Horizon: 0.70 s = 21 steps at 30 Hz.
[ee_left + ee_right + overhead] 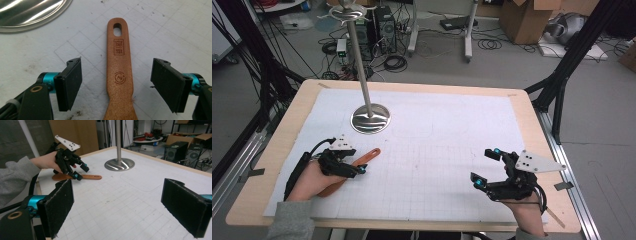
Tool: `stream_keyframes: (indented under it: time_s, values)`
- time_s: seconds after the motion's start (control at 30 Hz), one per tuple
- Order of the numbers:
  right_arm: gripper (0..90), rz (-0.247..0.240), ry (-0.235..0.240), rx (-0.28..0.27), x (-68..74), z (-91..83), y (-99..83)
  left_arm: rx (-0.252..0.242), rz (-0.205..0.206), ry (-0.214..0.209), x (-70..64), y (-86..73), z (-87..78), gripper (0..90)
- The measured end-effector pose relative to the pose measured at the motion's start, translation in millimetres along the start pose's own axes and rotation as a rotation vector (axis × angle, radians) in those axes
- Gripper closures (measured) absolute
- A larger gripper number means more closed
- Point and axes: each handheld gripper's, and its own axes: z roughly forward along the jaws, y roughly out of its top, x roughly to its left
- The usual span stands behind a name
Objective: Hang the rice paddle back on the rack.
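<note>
Astride wooden spatula (120, 75), parted fingers (71, 82).

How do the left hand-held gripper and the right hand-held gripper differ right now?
The left hand-held gripper is poised over the wooden spatula, its jaws straddling the handle without touching it; the right hand-held gripper has only bare gridded mat under it. The left sits near the metal stand, the right far from it, by the table's right edge. Both are open, and each carries a grey plate on top.
</note>
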Motion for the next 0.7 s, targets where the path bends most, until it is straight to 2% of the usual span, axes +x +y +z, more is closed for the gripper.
stream_keyframes:
  time_s: [0.17, 0.37, 0.6, 0.7]
  values:
    - [9.9, -0.003, 0.001, 0.001, 0.3, -0.5, 0.0, 0.011, 0.0, -0.001, 0.8, 0.1, 1.4, 27.9]
    - [9.9, -0.002, 0.0, 0.003, 0.3, -1.6, -0.6, 0.022, -0.007, 0.013, 3.2, -0.1, 1.1, 36.4]
    - [9.9, -0.01, 0.002, 0.01, 0.2, -0.1, -1.3, 0.023, 0.003, 0.007, 1.0, 0.5, 0.3, 47.4]
    - [9.9, -0.006, 0.002, 0.015, 0.7, 0.4, -1.4, 0.025, 0.001, 0.003, 0.6, 0.5, 0.1, 49.0]
